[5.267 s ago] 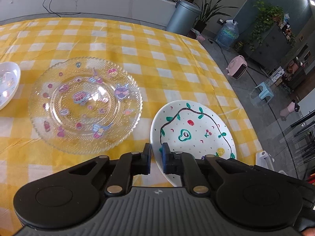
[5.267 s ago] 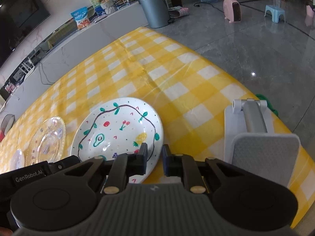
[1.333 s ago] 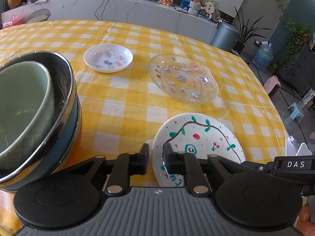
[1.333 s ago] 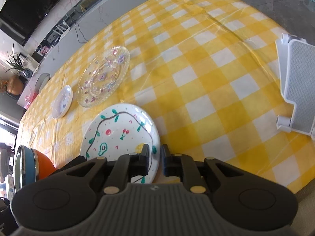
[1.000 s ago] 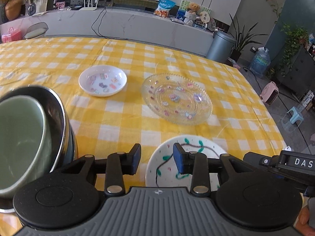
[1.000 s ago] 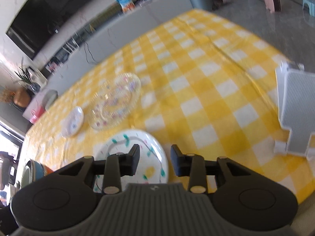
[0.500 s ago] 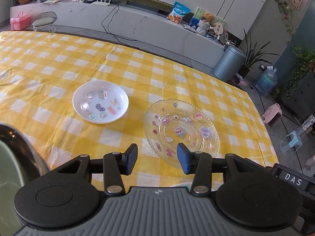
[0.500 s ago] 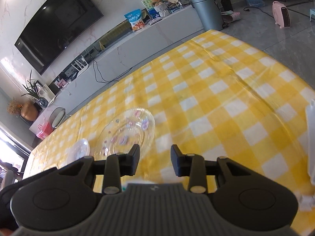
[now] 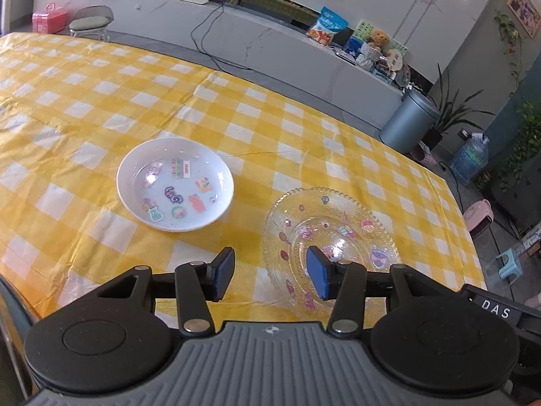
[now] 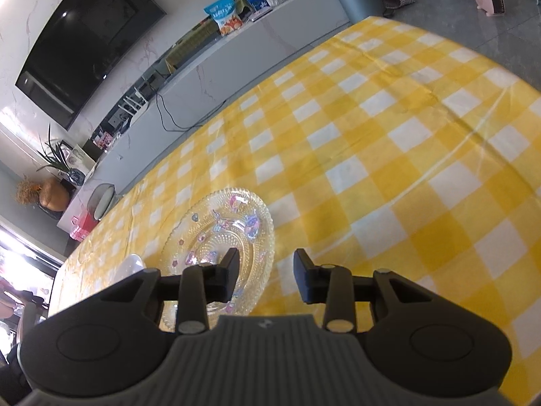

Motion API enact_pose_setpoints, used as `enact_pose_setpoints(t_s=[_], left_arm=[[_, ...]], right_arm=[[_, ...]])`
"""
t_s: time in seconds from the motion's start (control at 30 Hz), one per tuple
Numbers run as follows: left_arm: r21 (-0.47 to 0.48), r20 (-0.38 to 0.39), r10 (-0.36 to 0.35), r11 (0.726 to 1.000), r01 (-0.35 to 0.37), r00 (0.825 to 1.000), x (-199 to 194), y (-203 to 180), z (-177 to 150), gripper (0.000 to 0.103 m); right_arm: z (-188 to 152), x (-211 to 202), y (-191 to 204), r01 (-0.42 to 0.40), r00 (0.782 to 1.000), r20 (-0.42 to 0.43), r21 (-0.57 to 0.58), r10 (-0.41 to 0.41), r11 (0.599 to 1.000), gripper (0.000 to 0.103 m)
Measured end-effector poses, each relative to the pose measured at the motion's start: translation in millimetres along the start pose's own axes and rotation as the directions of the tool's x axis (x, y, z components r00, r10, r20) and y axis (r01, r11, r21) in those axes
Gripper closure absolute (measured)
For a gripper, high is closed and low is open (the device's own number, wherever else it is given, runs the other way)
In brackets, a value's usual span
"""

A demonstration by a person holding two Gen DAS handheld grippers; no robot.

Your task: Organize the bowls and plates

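Note:
On the yellow checked tablecloth a clear glass plate [image 9: 331, 237] with small cartoon stickers lies just ahead of my left gripper [image 9: 272, 274]. Its jaws are opening, and only the plate's near left rim shows in the gap, untouched by the pads. A small white dish [image 9: 175, 183] with stickers sits to the left, further away. In the right wrist view the same glass plate [image 10: 219, 237] lies below and left of my right gripper [image 10: 265, 275], which is open and holds nothing. The white dish [image 10: 133, 264] peeks out at the left. The painted white plate and the stacked bowls are out of view.
The table's far edge runs in front of a long white counter [image 9: 270, 50] with cables and snack bags. A grey bin [image 9: 409, 123] stands past the right corner, and the other gripper's black body [image 9: 500, 308] sits at the lower right. A dark bowl rim [image 9: 8, 308] shows at the left edge.
Both grippers let go of the painted white plate, opened, and moved forward to the glass plate. The painted plate and stacked bowls dropped out of view. The left jaws kept widening.

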State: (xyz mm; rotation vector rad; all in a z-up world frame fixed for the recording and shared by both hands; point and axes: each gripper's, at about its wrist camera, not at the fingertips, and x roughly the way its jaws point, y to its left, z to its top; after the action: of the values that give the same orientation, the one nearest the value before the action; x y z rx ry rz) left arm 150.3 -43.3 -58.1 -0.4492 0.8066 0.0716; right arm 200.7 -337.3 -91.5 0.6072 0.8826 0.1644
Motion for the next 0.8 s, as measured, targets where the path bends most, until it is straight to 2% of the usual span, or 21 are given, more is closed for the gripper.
enact_pose_setpoints(t_s=[0.07, 0.2, 0.33, 0.5, 0.6, 0.67, 0.8], left_arm=[[-0.01, 0.001, -0.008, 1.0, 0.008, 1.0, 5.3, 1.3, 0.9, 0.047], [-0.01, -0.006, -0.007, 1.0, 0.007, 1.0, 14.9, 0.3, 3.6, 0.049], [-0.022, -0.009, -0.008, 1.0, 0.007, 1.0, 21.3, -1.6, 4.7, 0.054], [-0.016, -0.001, -0.025, 1.0, 0.025, 1.0, 28.0, -2.3, 7.1, 0.069], [-0.003, 0.003, -0.016, 1.0, 0.016, 1.0, 31.3, -5.3, 8.4, 0.075], [0.008, 0.002, 0.0, 1.0, 0.0, 1.0, 32.6, -7.0, 9.4, 0.082], [0.011, 0.005, 0.007, 1.0, -0.007, 1.0, 34.6, -6.0, 11.6, 0.086]], right_arm=[[0.8, 4.1, -0.2, 0.007, 1.0, 0.002, -0.009, -0.007, 1.0, 0.068], [4.6, 13.1, -4.7, -0.023, 1.0, -0.015, 0.015, 0.023, 1.0, 0.076], [5.4, 17.7, -6.8, -0.017, 1.0, -0.01, 0.021, 0.018, 1.0, 0.077], [5.3, 21.7, -5.9, -0.028, 1.0, 0.005, 0.021, 0.028, 0.999, 0.081], [5.6, 24.1, -5.9, -0.032, 0.999, 0.01, 0.01, 0.032, 0.999, 0.083], [5.6, 24.9, -5.8, -0.036, 0.999, 0.015, 0.004, 0.036, 0.999, 0.084], [4.6, 26.2, -5.9, -0.042, 0.999, 0.022, -0.002, 0.042, 0.999, 0.088]])
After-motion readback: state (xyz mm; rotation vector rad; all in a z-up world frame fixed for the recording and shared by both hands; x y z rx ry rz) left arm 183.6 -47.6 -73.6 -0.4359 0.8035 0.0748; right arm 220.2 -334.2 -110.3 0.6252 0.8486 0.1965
